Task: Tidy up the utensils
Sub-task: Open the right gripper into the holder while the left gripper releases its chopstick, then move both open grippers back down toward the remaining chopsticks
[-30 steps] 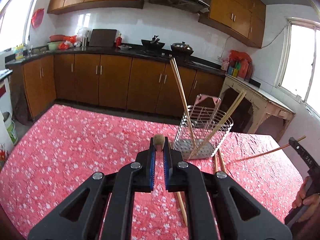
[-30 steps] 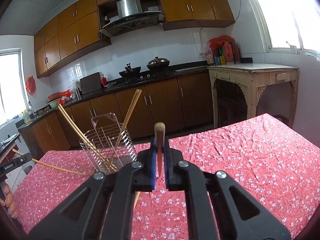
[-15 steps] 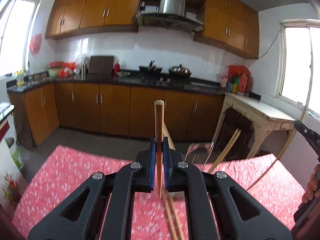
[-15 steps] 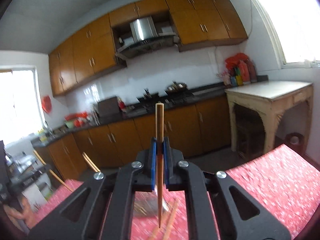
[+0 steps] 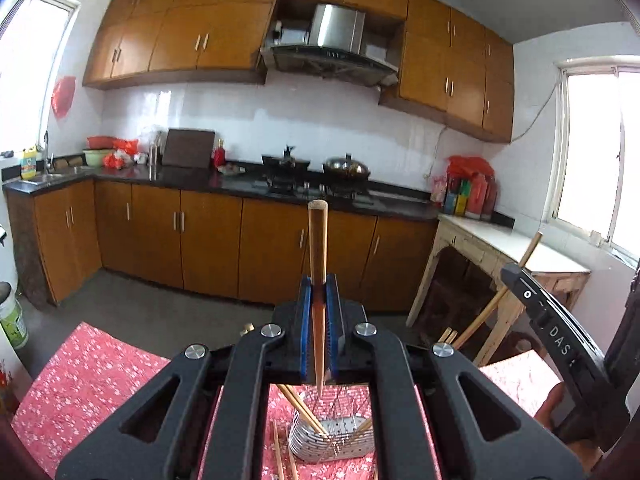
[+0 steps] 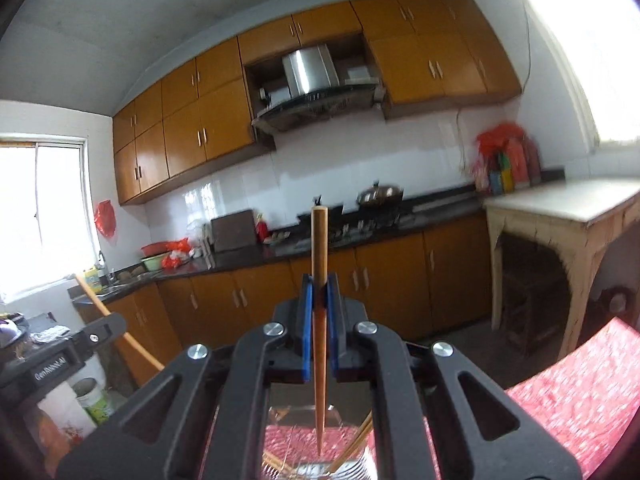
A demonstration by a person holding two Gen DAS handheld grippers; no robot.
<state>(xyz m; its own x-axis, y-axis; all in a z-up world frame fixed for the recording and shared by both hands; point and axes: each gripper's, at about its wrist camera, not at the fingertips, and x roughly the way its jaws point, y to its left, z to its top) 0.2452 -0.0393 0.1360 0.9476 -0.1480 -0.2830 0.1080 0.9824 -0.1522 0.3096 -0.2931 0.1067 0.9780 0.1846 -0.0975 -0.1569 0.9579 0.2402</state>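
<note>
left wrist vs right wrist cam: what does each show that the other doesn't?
Left wrist only: the metal holder clearly, with chopsticks leaning inside, loose chopsticks on the red tablecloth, and the right tool at the edge. Right wrist only: the left tool and the white bucket. Both: a chopstick clamped upright over the holder, and the kitchen cabinets.

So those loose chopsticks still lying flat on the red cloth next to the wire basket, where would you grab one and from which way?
Probably near the thick blunt end, coming from straight above. The loose chopsticks lie flat on the tablecloth just left of the wire basket, so only their top is free. Jaws should straddle the thin shaft crosswise. That leaves the tapered tip free to drop into the basket.
</note>
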